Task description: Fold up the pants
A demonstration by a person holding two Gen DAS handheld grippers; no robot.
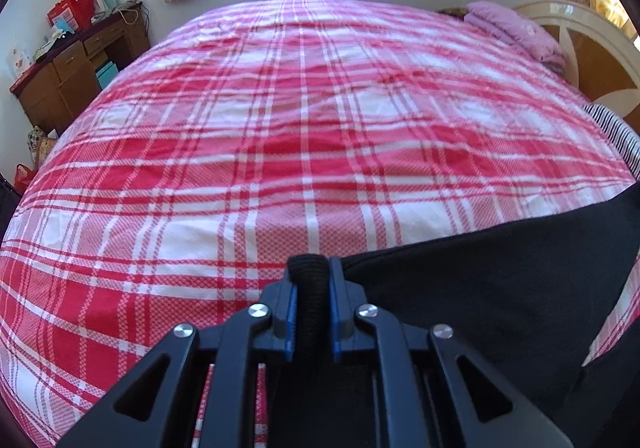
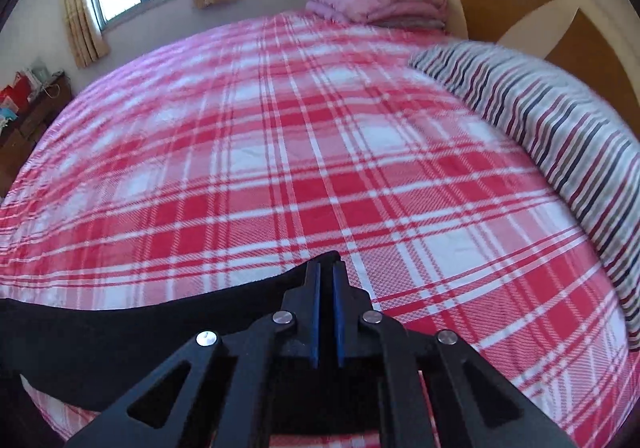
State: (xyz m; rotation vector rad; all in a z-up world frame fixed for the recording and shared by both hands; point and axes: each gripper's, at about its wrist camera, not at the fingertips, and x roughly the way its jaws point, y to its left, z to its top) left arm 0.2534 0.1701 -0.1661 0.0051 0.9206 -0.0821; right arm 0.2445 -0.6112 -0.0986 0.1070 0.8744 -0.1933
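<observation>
Between your left gripper (image 1: 312, 284) fingers: bunched pants (image 1: 480, 288) edge, clamped. Right gripper (image 2: 326, 280) pinches thin edge; uneven lift could slip it.

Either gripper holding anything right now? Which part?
Both hold the black pants. The left gripper is shut on a bunched, ribbed edge, maybe the waistband. The right gripper is shut on a thin corner of the fabric.
</observation>
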